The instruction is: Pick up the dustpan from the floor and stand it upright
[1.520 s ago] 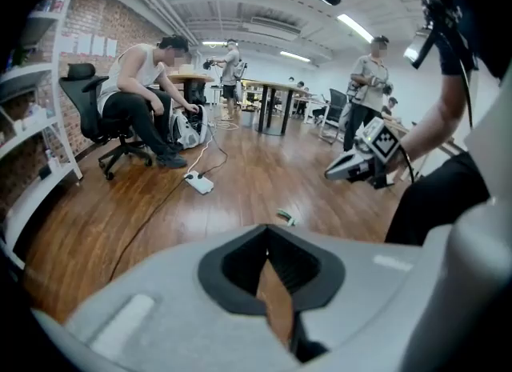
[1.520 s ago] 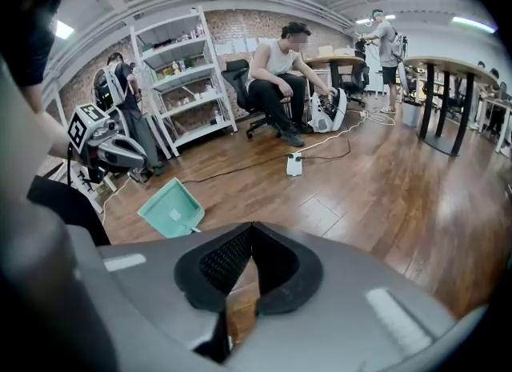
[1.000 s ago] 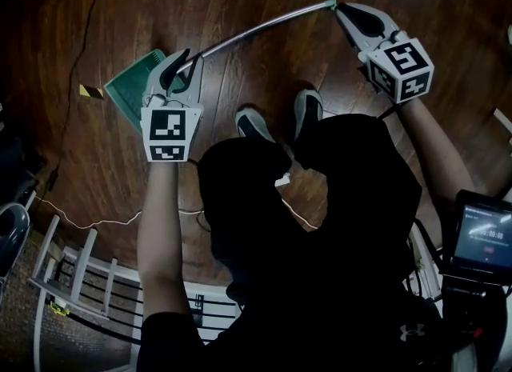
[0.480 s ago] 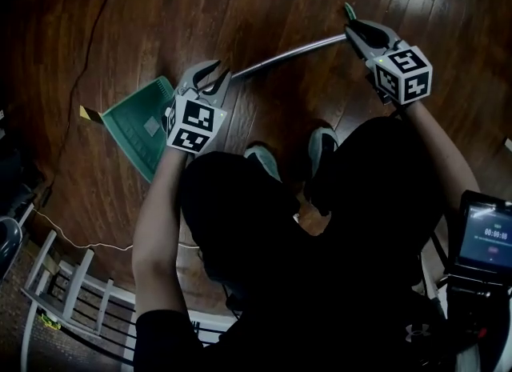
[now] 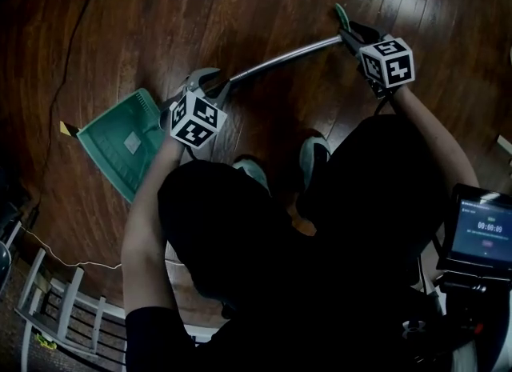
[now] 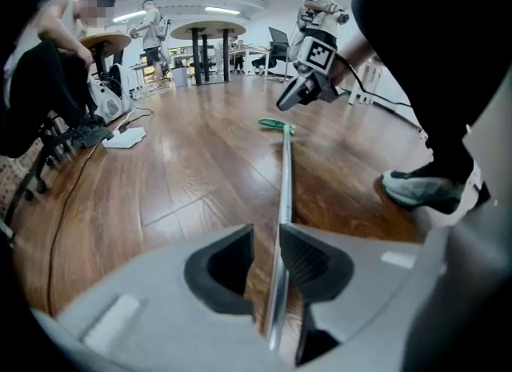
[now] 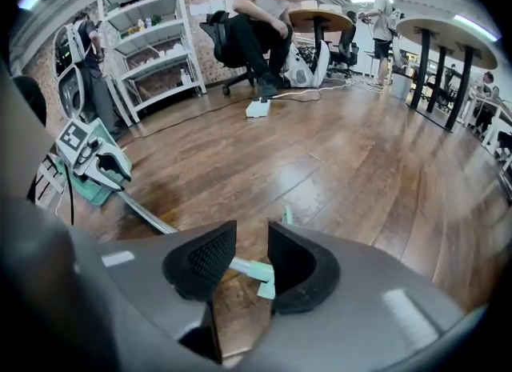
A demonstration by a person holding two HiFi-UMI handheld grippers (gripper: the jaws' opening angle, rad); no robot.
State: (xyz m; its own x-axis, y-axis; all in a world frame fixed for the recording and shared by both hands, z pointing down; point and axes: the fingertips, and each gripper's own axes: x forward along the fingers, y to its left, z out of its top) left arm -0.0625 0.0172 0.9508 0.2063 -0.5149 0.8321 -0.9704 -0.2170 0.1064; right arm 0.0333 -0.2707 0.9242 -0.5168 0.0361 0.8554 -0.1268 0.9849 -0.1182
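Note:
The dustpan lies on the wooden floor: green pan (image 5: pixel 120 142) at the left, long metal pole (image 5: pixel 280 58) running up-right to a green grip (image 5: pixel 342 17). My left gripper (image 5: pixel 210 82) straddles the pole just by the pan. In the left gripper view the pole (image 6: pixel 286 170) runs between that gripper's (image 6: pixel 266 254) jaws, close to the right pad with a gap on the left; the jaws have just been opening. My right gripper (image 5: pixel 352 34) is at the grip end. The green grip (image 7: pixel 254 270) sits loose between its (image 7: pixel 250 262) jaws, which have also just been opening.
The person's two shoes (image 5: pixel 316 154) stand just below the pole. A thin cable (image 5: pixel 72 82) crosses the floor at the left, and a white rack (image 5: pixel 56 298) is at the bottom left. A screen (image 5: pixel 480 230) is at the right. Shelving (image 7: pixel 152 34) and tables stand farther off.
Both grippers came down toward the floor with the dustpan. The pan has swung left and now lies flat. Both pairs of jaws stand wider than before.

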